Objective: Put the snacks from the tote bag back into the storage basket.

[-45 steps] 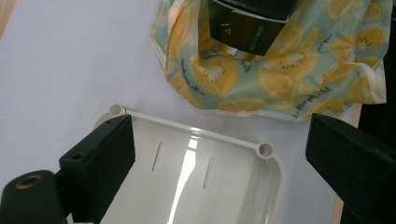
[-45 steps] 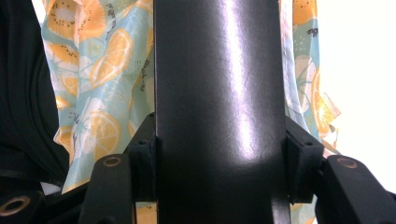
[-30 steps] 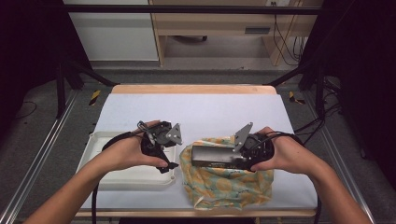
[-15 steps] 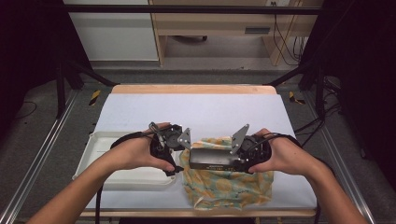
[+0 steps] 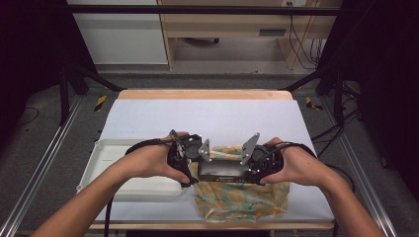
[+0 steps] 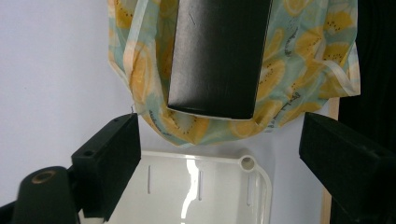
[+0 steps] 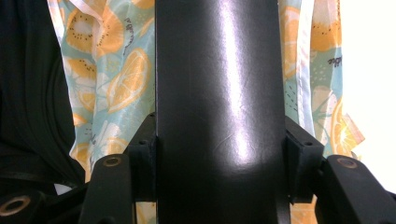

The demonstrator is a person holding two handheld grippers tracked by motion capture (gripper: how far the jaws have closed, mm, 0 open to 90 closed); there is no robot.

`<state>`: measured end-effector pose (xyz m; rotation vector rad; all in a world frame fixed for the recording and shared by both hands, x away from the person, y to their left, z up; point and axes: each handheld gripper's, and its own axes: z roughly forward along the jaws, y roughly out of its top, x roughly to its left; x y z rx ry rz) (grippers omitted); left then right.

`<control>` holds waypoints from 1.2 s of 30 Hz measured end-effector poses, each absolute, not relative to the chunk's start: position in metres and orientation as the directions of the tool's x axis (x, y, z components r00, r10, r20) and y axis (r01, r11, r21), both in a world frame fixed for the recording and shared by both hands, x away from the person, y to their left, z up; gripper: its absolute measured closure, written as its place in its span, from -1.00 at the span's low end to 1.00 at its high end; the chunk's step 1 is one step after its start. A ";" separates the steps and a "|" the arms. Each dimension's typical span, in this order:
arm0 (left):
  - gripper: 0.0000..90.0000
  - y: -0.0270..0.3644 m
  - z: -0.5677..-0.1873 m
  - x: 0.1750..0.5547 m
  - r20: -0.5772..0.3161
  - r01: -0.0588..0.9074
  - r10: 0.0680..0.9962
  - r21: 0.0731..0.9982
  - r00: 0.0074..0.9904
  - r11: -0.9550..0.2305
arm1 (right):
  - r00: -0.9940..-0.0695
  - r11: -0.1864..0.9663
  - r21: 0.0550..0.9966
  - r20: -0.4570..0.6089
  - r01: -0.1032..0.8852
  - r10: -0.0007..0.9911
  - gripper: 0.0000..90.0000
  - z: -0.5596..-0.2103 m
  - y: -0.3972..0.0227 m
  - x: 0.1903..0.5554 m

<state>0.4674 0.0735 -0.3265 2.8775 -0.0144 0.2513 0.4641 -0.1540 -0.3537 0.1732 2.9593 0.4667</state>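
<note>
The right gripper is clamped on a long black box: in the right gripper view its two jaws press flat against the box's two long sides, and the glossy black face runs straight up the middle between them. From the high view the right hand holds that gripper at the box's right end, with the box lying crosswise, nearly level, just above a cloth printed with orange and lemon slices on pale blue-green. The left gripper stands wide open and holds nothing; in the left gripper view its jaws sit far apart on either side of the near end of the box, apart from it, and that end rests over the folded edge of the patterned cloth. Below the jaws in that view lies a white plastic tray with slots in its floor and a round hole at its corner. In the high view the left hand brings the left gripper close to the box's left end, beside the tray, which sits at the cloth's left. Cloth and tray both lie on a white tabletop with a wooden far edge.
</note>
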 end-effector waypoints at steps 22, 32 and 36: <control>-0.55 0.043 -0.340 0.472 0.120 -0.082 -0.060 0.194 0.991 -0.978 | -0.985 0.946 0.320 -0.141 0.047 0.096 -0.04 -0.343 -0.150 0.457; -0.34 0.039 -0.346 0.474 0.100 -0.092 -0.077 0.165 0.992 -0.982 | -0.986 0.951 0.306 -0.146 0.035 0.084 -0.04 -0.344 -0.144 0.454; -0.20 0.038 -0.346 0.475 0.089 -0.090 -0.076 0.162 0.993 -0.983 | -0.986 0.953 0.303 -0.148 0.031 0.079 -0.04 -0.344 -0.144 0.454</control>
